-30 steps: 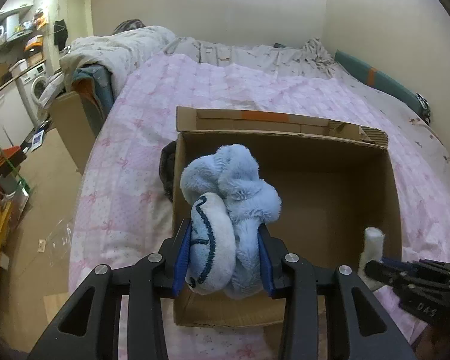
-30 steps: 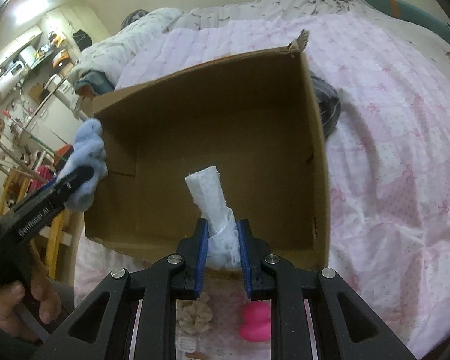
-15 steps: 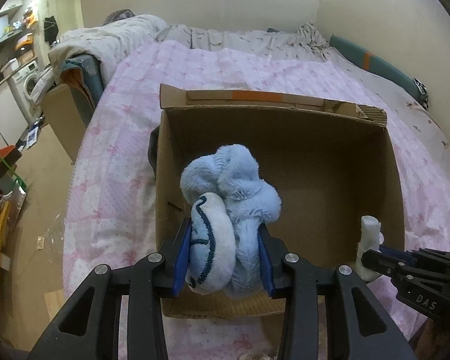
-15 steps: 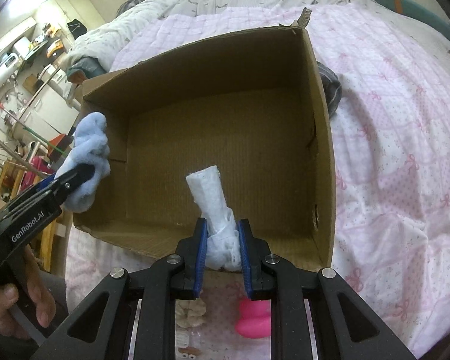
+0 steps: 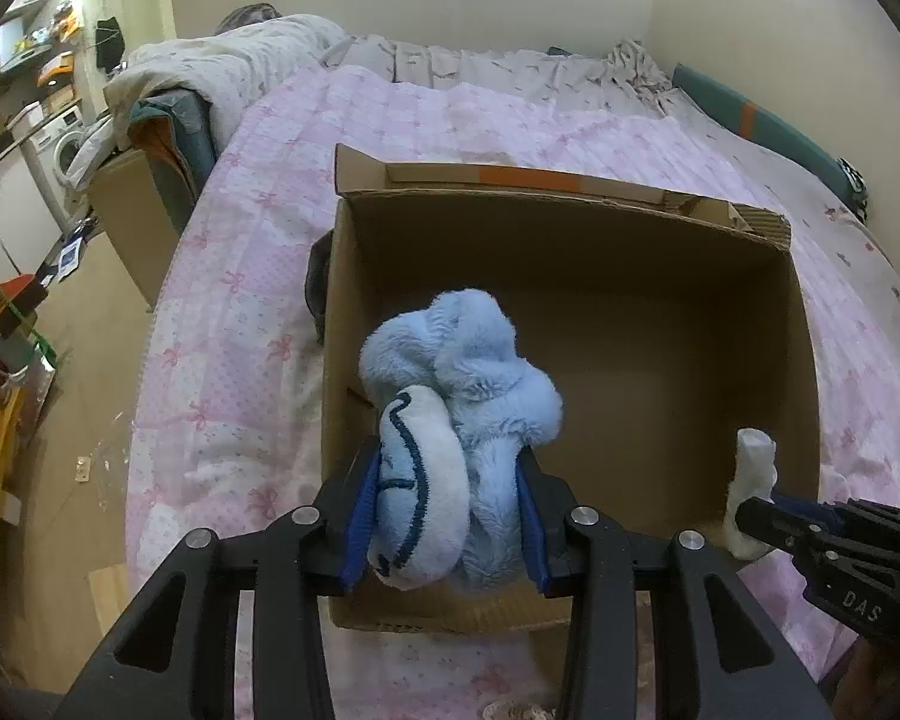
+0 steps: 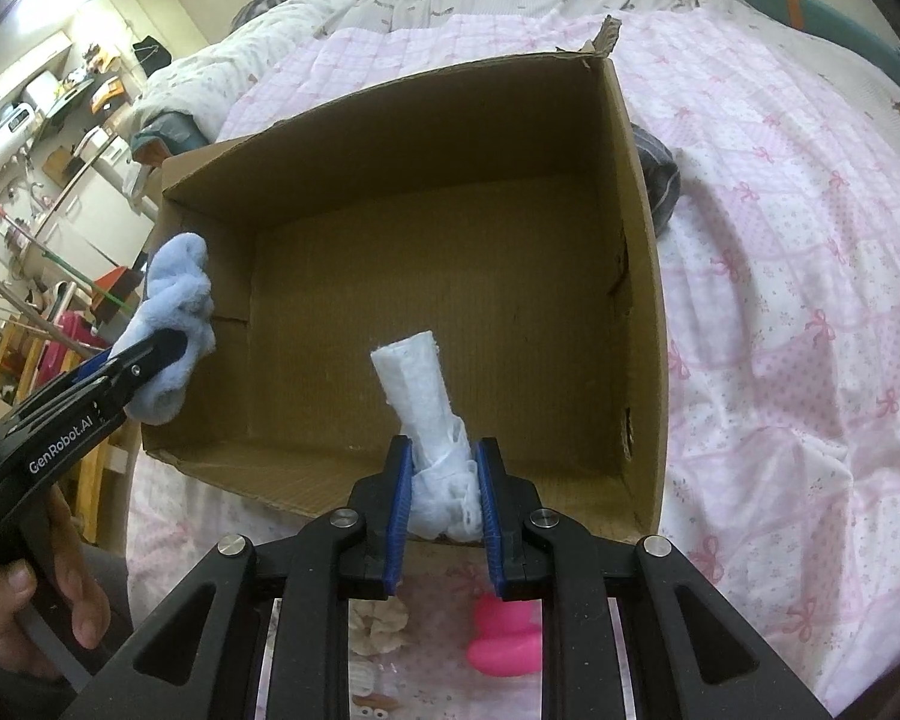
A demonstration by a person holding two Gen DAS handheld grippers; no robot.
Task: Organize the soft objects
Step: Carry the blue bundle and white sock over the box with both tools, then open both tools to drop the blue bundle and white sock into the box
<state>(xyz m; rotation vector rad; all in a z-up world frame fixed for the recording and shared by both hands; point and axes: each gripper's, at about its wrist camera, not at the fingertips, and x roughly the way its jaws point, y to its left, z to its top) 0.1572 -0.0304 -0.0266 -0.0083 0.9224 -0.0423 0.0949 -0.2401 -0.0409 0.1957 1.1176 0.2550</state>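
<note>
An open cardboard box sits on a pink bed; its inside shows bare cardboard. My left gripper is shut on a fluffy light-blue plush toy with a white patch, held over the box's near-left edge. It shows in the right wrist view too. My right gripper is shut on a rolled white cloth that sticks up over the box's near edge; it also shows in the left wrist view.
A pink rubber duck and a beige frilly piece lie below my right gripper, in front of the box. A dark grey item lies behind the box. A second cardboard box stands at the bedside left. Floor clutter lies far left.
Both grippers have risen and moved forward over the box, so more of its floor shows. Both still hold their objects.
</note>
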